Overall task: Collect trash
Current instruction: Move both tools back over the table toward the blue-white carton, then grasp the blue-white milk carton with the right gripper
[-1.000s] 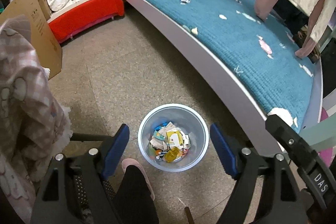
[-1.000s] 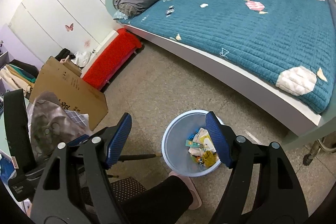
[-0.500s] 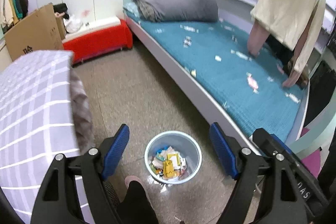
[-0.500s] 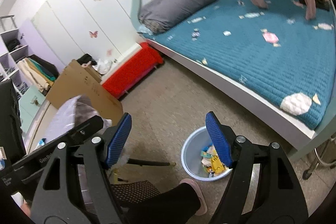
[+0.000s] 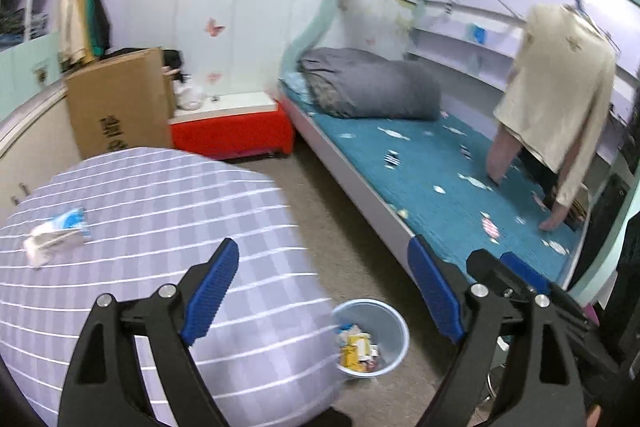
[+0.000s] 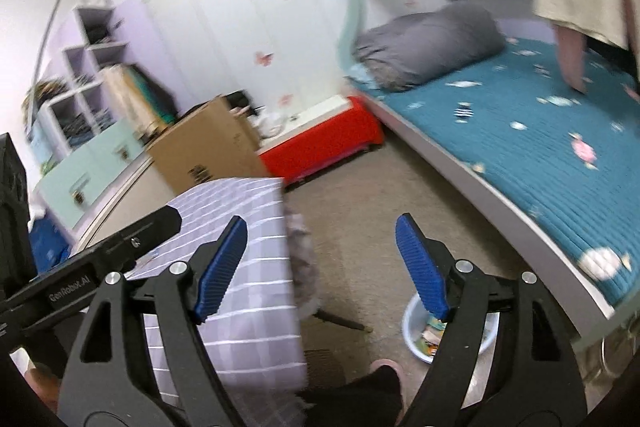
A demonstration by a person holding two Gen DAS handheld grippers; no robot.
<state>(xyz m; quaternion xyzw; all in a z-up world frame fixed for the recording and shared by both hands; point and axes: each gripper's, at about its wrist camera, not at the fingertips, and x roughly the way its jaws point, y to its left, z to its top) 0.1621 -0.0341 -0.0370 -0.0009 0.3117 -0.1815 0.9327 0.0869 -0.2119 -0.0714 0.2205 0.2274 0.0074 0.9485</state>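
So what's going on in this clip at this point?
A person is collecting trash in a bedroom, holding a tool in each hand. Neither the left tool nor the right tool holds anything; both sets of jaws are opening. On the floor by the bed, the light blue wastebasket already holds wrappers. A crumpled white and blue wrapper lies on the checked lilac cloth in front of the left tool, not picked up yet.
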